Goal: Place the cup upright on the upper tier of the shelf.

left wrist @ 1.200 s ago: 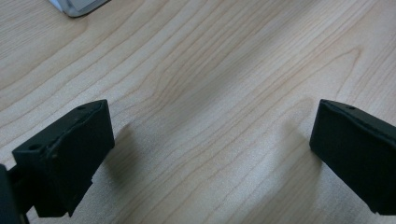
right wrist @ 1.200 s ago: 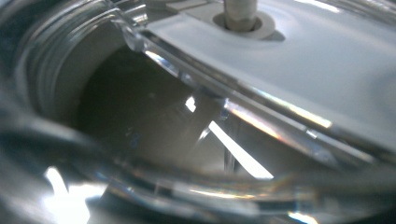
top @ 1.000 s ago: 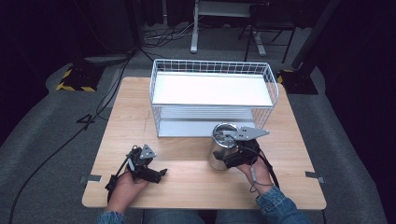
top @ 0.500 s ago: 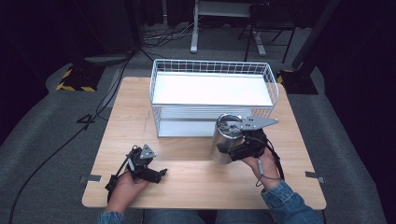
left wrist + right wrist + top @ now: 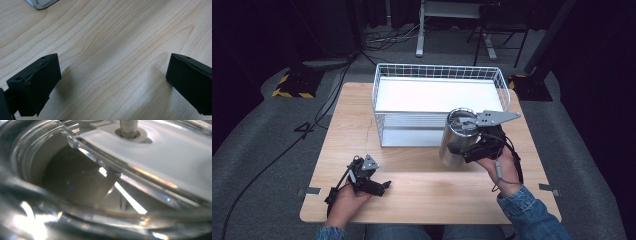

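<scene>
A shiny steel cup [image 5: 454, 144] hangs tilted just in front of the white wire basket [image 5: 437, 67], near its right front corner. My right gripper [image 5: 469, 146] is shut on the cup's side, with its grey plate above the cup's mouth. In the right gripper view the cup's rim and dark inside [image 5: 62, 185] are very close, and the basket's white floor [image 5: 165, 152] lies beyond. My left gripper [image 5: 379, 186] rests open on the wooden table [image 5: 352, 125] at the front left. Its black fingers [image 5: 35, 82] stand wide apart over bare wood, with nothing between them.
The basket takes up the back middle of the table, and its corner [image 5: 41, 3] shows in the left gripper view. Dark floor, cables [image 5: 327, 100] and stand legs [image 5: 422, 30] surround the table. Bare wood lies left of the basket and along the front edge.
My right gripper has carried the cup up and away from the person, toward the basket's front right corner. The left gripper has stayed where it was.
</scene>
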The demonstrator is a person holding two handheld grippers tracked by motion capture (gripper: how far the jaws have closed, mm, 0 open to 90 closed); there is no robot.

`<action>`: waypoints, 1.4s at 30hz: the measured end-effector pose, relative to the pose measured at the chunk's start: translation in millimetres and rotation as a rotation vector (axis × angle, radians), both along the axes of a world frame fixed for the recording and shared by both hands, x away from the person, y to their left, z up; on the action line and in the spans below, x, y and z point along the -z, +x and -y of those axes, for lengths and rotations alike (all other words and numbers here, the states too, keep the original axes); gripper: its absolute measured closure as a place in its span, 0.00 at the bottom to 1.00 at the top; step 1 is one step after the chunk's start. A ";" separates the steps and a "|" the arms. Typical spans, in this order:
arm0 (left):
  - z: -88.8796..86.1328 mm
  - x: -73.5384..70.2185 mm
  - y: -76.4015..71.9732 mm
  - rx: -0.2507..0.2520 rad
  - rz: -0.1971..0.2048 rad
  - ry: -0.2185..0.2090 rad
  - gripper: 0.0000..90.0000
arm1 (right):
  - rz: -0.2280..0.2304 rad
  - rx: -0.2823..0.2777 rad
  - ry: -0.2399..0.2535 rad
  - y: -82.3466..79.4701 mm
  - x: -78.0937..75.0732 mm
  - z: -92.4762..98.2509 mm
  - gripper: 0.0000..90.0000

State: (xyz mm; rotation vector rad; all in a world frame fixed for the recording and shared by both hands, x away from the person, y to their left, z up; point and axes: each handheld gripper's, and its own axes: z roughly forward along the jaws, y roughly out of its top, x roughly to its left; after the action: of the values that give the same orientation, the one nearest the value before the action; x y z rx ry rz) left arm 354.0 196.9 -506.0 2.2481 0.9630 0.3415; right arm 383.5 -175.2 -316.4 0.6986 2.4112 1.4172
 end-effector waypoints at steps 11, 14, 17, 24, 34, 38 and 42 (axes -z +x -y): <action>0.1 0.1 0.0 -0.001 0.000 -0.001 0.00 | 0.036 0.014 0.000 4.5 -35.8 0.3 0.04; 0.1 0.0 0.0 -0.001 -0.001 -0.001 0.00 | 0.047 0.015 -0.005 4.8 -45.2 -0.8 0.04; 0.2 0.2 -0.1 -0.002 0.001 -0.002 0.00 | 0.054 0.016 -0.010 5.1 -51.8 -1.8 0.04; 0.2 0.2 0.0 -0.002 0.001 -0.002 0.00 | 0.062 0.029 0.014 11.1 -74.1 -1.4 0.04; 0.5 0.2 0.7 -0.007 0.006 0.000 0.00 | 0.054 0.065 0.043 28.1 -92.8 5.1 0.04; 0.6 0.2 0.7 -0.007 0.003 -0.002 0.00 | 0.049 0.082 0.060 38.2 -99.3 8.5 0.04; 0.6 0.2 0.8 -0.007 0.004 -0.001 0.00 | 0.065 0.110 0.057 46.0 -104.6 10.9 0.04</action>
State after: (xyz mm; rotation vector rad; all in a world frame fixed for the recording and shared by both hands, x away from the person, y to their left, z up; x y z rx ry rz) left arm 354.8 196.3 -506.2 2.2425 0.9682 0.3484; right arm 429.5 -186.1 -211.8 0.7741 2.2548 1.4466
